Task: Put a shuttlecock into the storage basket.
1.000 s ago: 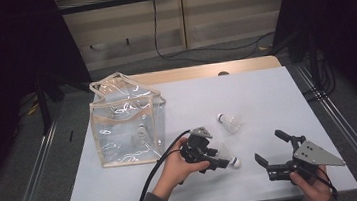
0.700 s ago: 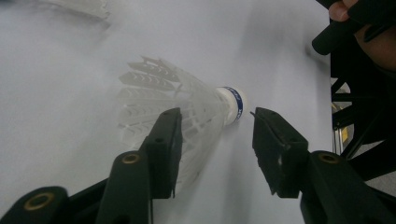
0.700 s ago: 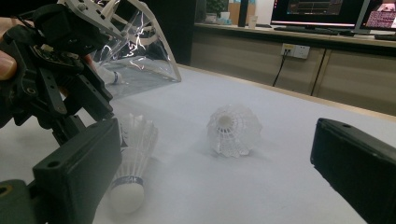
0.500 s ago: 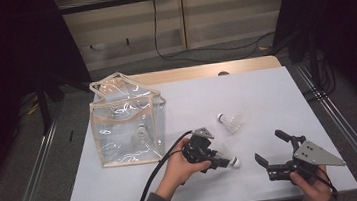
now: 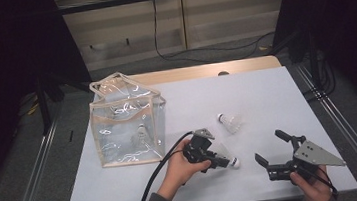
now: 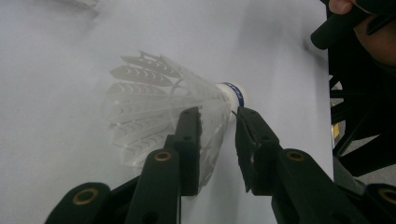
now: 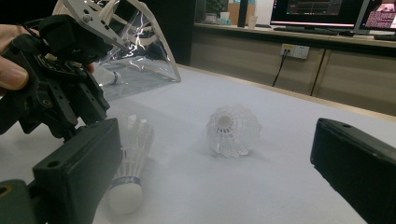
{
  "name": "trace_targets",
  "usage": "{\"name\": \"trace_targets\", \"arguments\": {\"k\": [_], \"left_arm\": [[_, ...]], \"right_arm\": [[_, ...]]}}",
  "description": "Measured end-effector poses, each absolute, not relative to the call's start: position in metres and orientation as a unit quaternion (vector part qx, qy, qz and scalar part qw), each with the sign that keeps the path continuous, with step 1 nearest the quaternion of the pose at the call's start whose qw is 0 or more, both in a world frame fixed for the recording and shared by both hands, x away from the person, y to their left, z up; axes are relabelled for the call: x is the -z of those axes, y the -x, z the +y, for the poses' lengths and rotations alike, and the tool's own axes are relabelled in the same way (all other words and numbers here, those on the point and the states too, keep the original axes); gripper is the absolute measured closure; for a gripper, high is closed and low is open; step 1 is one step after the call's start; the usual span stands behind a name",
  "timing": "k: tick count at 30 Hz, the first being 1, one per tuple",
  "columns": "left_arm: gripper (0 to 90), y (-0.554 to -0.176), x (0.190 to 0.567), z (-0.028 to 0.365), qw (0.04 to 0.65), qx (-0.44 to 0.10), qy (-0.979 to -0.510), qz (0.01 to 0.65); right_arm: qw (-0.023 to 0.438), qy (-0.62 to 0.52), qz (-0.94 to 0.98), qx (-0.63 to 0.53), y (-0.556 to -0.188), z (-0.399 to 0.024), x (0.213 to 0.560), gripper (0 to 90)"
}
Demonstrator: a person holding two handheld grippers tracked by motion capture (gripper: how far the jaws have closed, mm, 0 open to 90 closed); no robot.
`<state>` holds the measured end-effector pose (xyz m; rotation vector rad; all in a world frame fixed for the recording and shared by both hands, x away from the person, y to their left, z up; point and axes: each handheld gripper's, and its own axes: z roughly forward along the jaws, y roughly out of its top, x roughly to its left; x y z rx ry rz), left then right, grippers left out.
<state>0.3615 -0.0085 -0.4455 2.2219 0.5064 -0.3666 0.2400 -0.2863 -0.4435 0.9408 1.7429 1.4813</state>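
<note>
The left hand-held gripper was low over the tabletop, near the front edge and about halfway along it. A white shuttlecock lay on its side there, with its round cork tip pointing toward the right edge. The two black jaws had just been closing around its feathery skirt, close to the cork. They stood a little apart (one jaw lay against the skirt, and I could not tell if the other one touched it).

The right hand-held gripper was near the front right corner, with its jaws wide apart and nothing between them.

A second shuttlecock lay near the middle of the tabletop. A clear plastic bag stood by the left edge, with something small and white inside it.
</note>
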Motion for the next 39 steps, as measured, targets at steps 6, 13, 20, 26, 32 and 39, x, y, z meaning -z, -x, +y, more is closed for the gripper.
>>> {"name": "trace_targets", "arguments": {"k": [6, 13, 20, 26, 32, 39], "left_arm": [[71.5, -0.3620, 0.4456, -0.0080, 0.412, 0.140, -0.877, 0.201], [73.4, -0.3608, 0.4464, -0.0094, 0.411, 0.150, -0.875, 0.207], [78.7, -0.3590, 0.4503, -0.0124, 0.407, 0.165, -0.872, 0.215], [83.1, -0.3587, 0.4503, -0.0131, 0.412, 0.166, -0.871, 0.211], [87.4, -0.3571, 0.4487, -0.0132, 0.414, 0.166, -0.870, 0.207], [88.2, -0.3558, 0.4471, -0.0123, 0.408, 0.172, -0.872, 0.207]], "right_arm": [[0.328, -0.359, 0.666, -0.566, -0.2401, -0.2866, 0.4435, 1.7], [0.329, -0.359, 0.666, -0.565, -0.2402, -0.2868, 0.4434, 1.7], [0.328, -0.359, 0.666, -0.566, -0.2404, -0.2860, 0.4433, 1.7], [0.329, -0.359, 0.666, -0.565, -0.2406, -0.2866, 0.4435, 1.8], [0.328, -0.359, 0.666, -0.566, -0.2409, -0.2855, 0.4434, 1.7], [0.328, -0.359, 0.665, -0.566, -0.2422, -0.2852, 0.4436, 1.7]]}}
